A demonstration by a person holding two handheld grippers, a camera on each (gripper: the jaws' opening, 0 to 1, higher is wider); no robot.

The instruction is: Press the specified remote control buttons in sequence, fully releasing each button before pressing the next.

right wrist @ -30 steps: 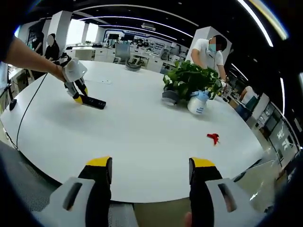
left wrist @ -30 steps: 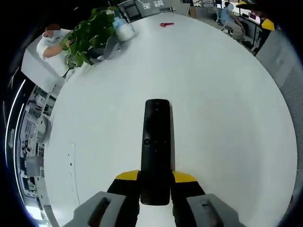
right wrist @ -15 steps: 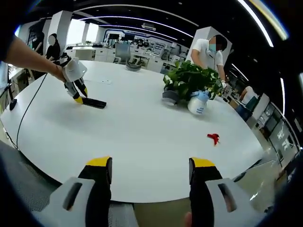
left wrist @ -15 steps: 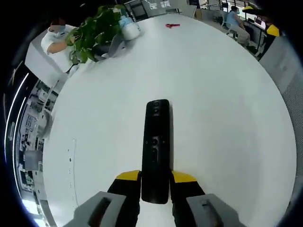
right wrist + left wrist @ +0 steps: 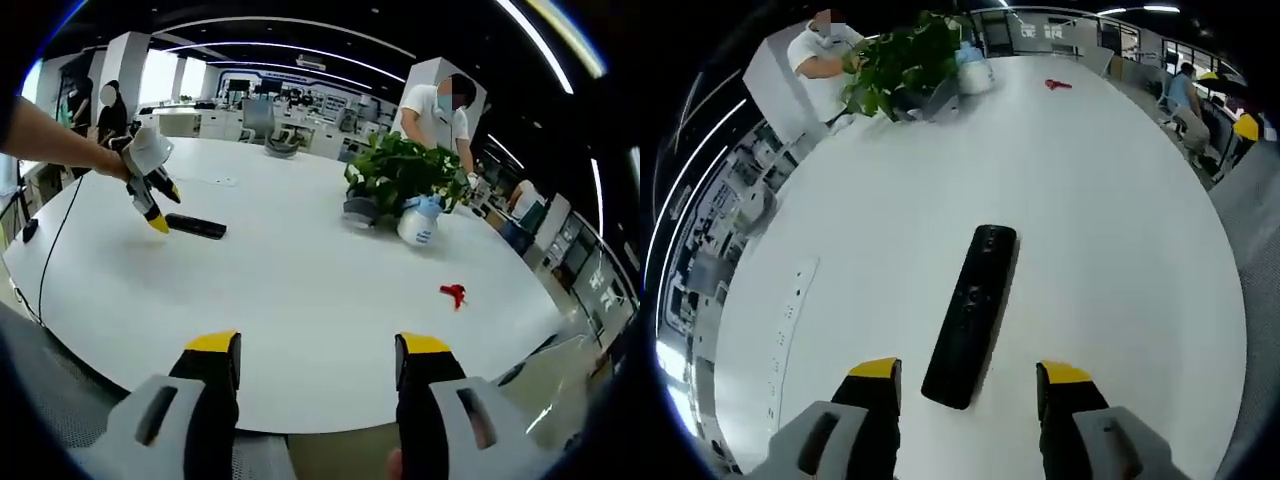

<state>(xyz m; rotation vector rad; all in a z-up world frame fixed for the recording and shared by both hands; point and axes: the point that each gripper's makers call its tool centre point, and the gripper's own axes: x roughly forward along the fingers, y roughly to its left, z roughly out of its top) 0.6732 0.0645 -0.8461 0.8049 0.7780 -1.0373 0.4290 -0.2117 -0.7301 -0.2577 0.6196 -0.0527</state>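
**Remote lies free between open jaws**

The white tabletop (image 5: 1120, 250) spans both views, with a potted plant (image 5: 902, 58) at the upper left of the left gripper view. The black remote (image 5: 971, 313) lies flat at lower centre there — probably light, rigid and inclined to slide on the smooth surface, so best held by its long edges near the lower end. The left tool (image 5: 970, 372) stands wide, touching nothing. The right tool (image 5: 312, 345), also wide and empty, hovers at the frame's bottom edge.
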